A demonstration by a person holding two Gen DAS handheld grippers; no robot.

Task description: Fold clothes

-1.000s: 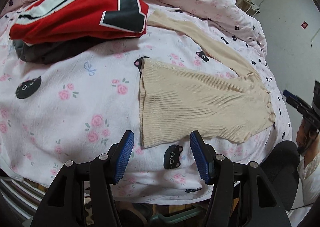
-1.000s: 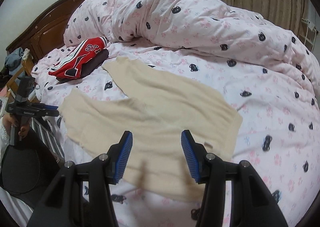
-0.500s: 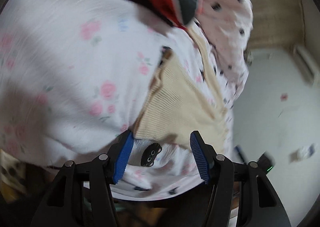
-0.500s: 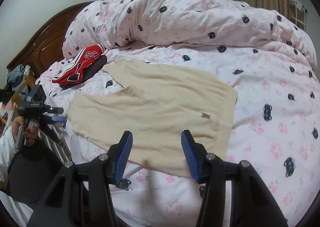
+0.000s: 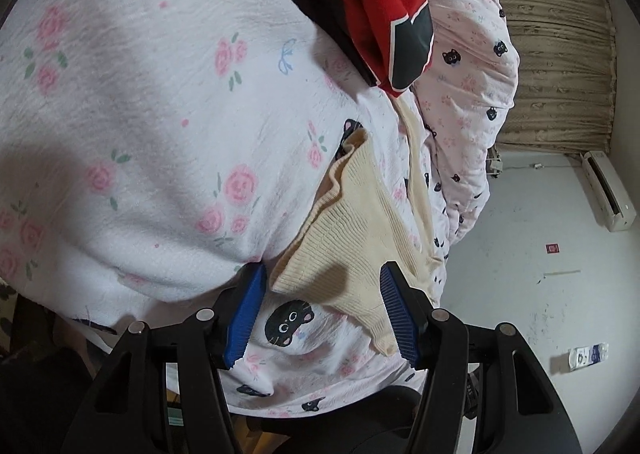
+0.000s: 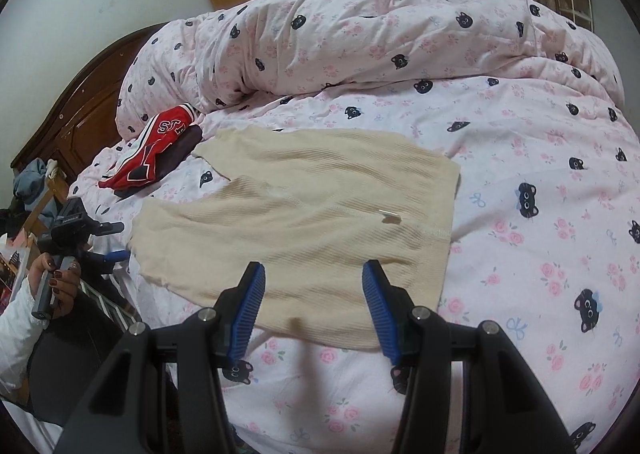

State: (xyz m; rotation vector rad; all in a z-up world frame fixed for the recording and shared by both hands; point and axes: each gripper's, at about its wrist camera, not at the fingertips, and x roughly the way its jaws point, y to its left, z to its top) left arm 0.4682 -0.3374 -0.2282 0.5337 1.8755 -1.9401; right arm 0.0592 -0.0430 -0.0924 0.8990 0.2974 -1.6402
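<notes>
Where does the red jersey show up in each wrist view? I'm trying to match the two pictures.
Left wrist view: the red jersey hangs in at the top centre, above the cream sweater.
Right wrist view: the red jersey lies at middle left, on a dark garment, beside the sweater's far left corner.
Shared landmark: the cream sweater on the floral cat-print bedsheet.

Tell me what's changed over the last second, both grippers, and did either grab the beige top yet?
The left gripper rolled and closed in on the near corner of the beige top, which now lies between its open fingers. The right gripper eased toward the top's near hem, jaws straddling the edge. Neither has gripped. The top, the red jersey and the duvet lie as before.
</notes>
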